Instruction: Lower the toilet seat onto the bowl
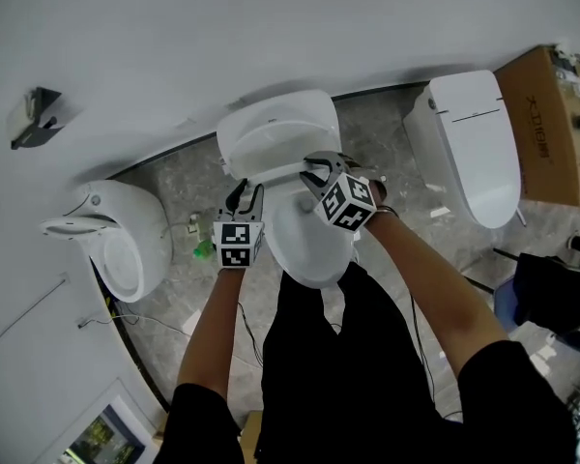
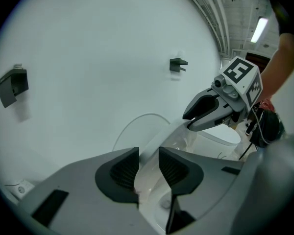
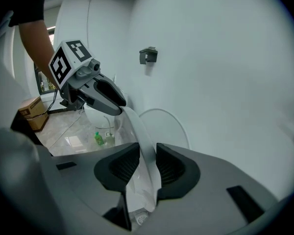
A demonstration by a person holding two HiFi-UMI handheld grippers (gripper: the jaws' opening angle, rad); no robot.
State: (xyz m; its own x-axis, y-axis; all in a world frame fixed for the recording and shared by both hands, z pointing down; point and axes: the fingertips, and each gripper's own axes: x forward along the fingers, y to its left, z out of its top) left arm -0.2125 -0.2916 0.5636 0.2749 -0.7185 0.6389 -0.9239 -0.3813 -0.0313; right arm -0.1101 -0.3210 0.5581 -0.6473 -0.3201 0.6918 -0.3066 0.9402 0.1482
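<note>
The toilet seat (image 3: pixel 143 146) is tilted up above the toilet (image 1: pixel 271 129). Its right rim is pinched between the right gripper's (image 1: pixel 319 174) pads, and its left rim lies loose in the narrow gap of the left gripper (image 1: pixel 244 199). Both forearms reach down and forward, the grippers facing each other across the seat.

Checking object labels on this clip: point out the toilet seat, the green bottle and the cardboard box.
toilet seat (image 3: pixel 139 124): right gripper view, on its raised curved rim.
green bottle (image 3: pixel 98 139): right gripper view, on its body.
cardboard box (image 1: pixel 546 131): head view, on its top face.
</note>
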